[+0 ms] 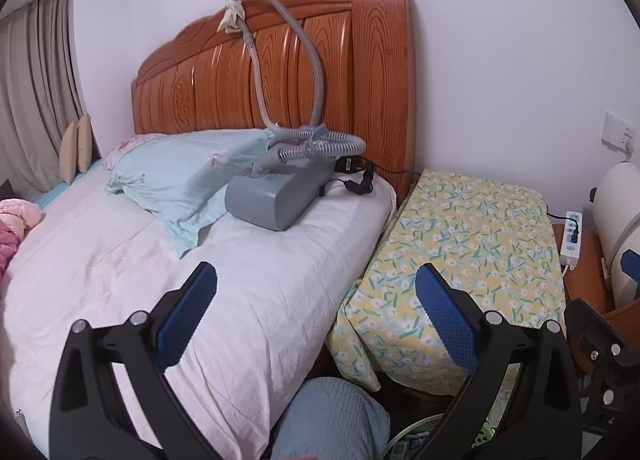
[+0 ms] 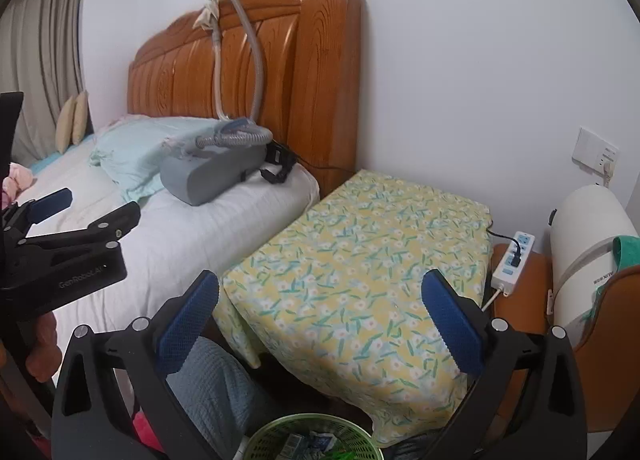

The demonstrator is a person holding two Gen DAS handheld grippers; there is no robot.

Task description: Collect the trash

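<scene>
A green mesh waste basket (image 2: 308, 438) with wrappers inside stands on the floor at the bottom of the right wrist view; its rim also shows in the left wrist view (image 1: 416, 432). My left gripper (image 1: 316, 280) is open and empty, held above the bed's edge. It also shows from the side in the right wrist view (image 2: 86, 201). My right gripper (image 2: 320, 288) is open and empty, held over the flowered table, above the basket. No loose trash shows on the bed or the table.
A bed with a white sheet (image 1: 248, 292) carries a blue pillow (image 1: 188, 175) and a grey machine with a hose (image 1: 276, 195). A yellow flowered cloth covers the bedside table (image 2: 360, 256). A power strip (image 2: 514, 260) and a white cylinder (image 2: 588, 256) are at right.
</scene>
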